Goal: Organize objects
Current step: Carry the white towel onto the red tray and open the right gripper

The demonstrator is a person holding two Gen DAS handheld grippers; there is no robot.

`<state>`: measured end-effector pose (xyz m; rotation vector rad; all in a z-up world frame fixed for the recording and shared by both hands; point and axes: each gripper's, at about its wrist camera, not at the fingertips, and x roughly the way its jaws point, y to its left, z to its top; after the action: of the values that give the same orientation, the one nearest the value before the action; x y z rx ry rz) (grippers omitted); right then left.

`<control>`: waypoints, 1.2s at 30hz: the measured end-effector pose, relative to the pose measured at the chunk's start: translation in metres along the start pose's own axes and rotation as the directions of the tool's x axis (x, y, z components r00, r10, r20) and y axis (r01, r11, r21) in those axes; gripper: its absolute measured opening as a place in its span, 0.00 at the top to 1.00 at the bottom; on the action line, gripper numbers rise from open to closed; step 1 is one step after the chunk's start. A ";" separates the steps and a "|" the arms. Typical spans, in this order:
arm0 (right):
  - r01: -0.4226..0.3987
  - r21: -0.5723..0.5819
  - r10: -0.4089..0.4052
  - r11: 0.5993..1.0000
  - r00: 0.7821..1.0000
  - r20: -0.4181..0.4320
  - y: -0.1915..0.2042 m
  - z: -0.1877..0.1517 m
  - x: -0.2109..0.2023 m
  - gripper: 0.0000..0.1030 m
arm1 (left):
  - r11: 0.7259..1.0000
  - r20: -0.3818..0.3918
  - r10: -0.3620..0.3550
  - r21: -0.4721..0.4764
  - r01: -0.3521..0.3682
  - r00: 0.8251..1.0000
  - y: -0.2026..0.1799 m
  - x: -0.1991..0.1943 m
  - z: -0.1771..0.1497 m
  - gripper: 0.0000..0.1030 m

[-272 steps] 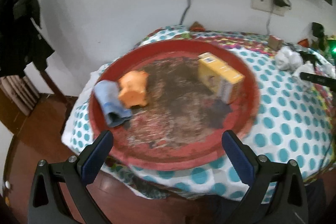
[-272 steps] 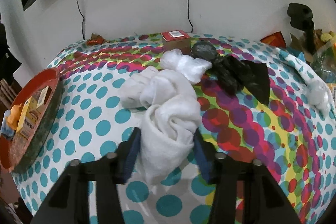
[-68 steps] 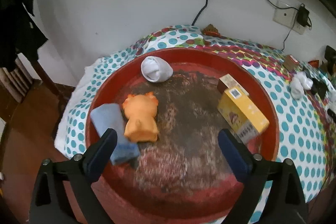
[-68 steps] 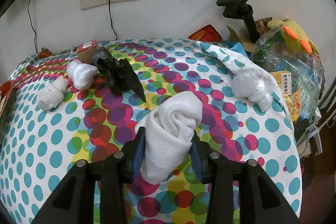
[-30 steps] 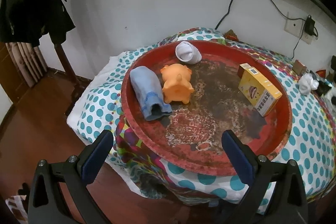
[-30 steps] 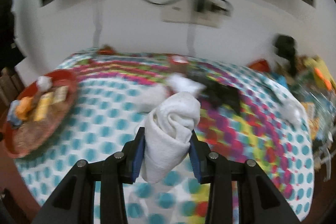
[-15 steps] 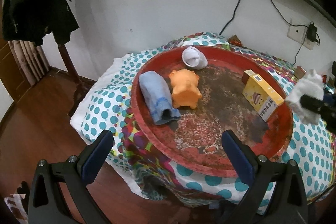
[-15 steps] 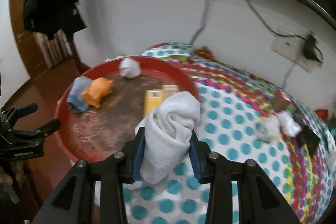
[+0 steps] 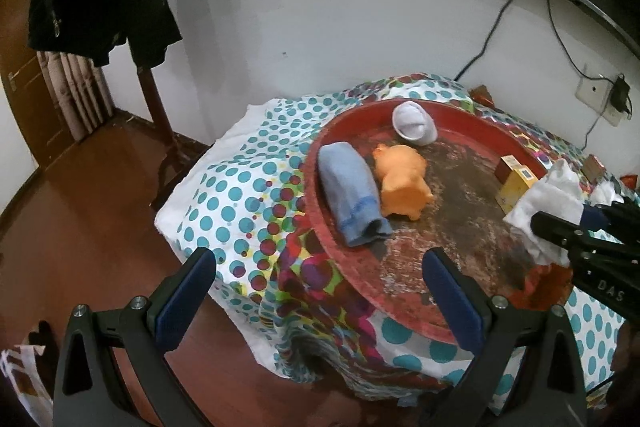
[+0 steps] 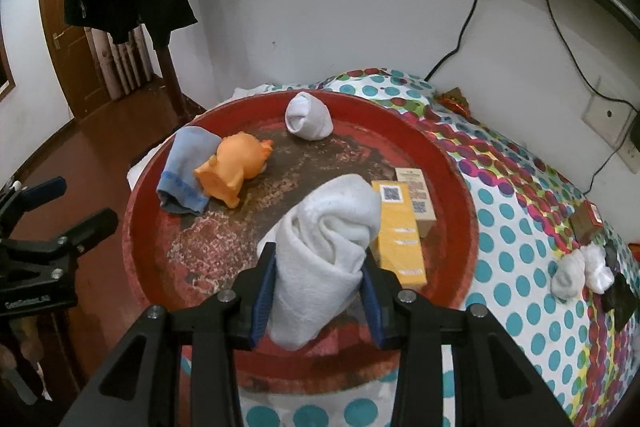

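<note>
Carried across the bench, the rolled white towel [image 10: 328,247], pinched in the right gripper [image 10: 318,291] jaws, hung over the red tray [image 10: 440,155] beside the yellow box [image 10: 398,227], likely awaiting release, while the left gripper [image 9: 320,295] jaws stood spread, empty.

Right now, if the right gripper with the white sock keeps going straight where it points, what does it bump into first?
Probably the tray. The right gripper, shut on the sock, points down at the bare worn patch beside the yellow box. The sock's tip would likely touch first, though depth is hard to judge.
</note>
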<state>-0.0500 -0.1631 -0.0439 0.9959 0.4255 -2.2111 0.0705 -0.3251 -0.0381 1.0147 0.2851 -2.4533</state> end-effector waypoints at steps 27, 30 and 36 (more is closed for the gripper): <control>0.008 0.015 -0.008 1.000 1.000 -0.028 0.000 0.001 0.018 0.42 | 1.000 -0.016 -0.007 -0.011 0.007 1.000 0.005 0.007 -0.002 0.00; -0.002 0.036 0.001 0.999 1.000 0.014 -0.008 -0.001 0.001 0.42 | 1.000 -0.011 -0.002 -0.001 0.002 1.000 0.002 0.006 -0.002 0.00; 0.039 0.114 -0.045 0.993 0.998 0.052 -0.057 -0.017 -0.034 0.42 | 1.000 -0.014 -0.004 0.019 0.004 1.000 -0.004 0.007 -0.004 0.00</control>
<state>-0.0633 -0.0983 -0.0278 0.9910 0.3017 -2.3165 0.0666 -0.3225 -0.0456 1.0402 0.2688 -2.4577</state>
